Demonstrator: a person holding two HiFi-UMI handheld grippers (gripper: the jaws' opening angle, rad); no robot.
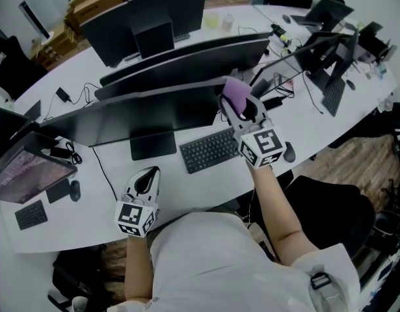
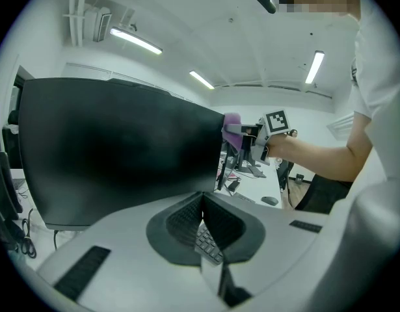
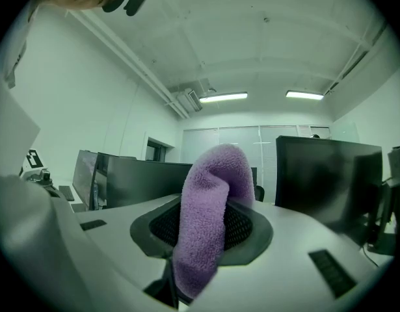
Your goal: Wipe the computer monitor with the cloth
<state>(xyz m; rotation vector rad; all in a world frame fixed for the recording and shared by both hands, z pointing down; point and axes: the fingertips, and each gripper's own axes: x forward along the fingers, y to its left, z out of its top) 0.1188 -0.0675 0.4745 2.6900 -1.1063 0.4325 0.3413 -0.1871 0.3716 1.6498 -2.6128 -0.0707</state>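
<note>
The black monitor [image 1: 154, 112] stands on the white desk in front of me; the left gripper view shows its dark screen [image 2: 115, 148] large and close. My right gripper [image 1: 237, 99] is raised at the monitor's upper right corner, shut on a purple cloth [image 1: 235, 90]. In the right gripper view the cloth [image 3: 209, 207] bulges up between the jaws of the right gripper [image 3: 203, 229]. My left gripper [image 1: 147, 174] lies low over the desk near the monitor's stand; the left gripper [image 2: 201, 216] has its jaws together with nothing in them. The cloth [image 2: 232, 123] touches the screen's right edge.
A black keyboard [image 1: 209, 149] lies under the monitor's right half, a mouse [image 1: 289, 152] to its right. More monitors [image 1: 186, 57] stand behind. A slanted screen [image 1: 27, 171], a small keyboard [image 1: 30, 214] and cables sit at the left. A dark chair [image 1: 330, 207] is at the right.
</note>
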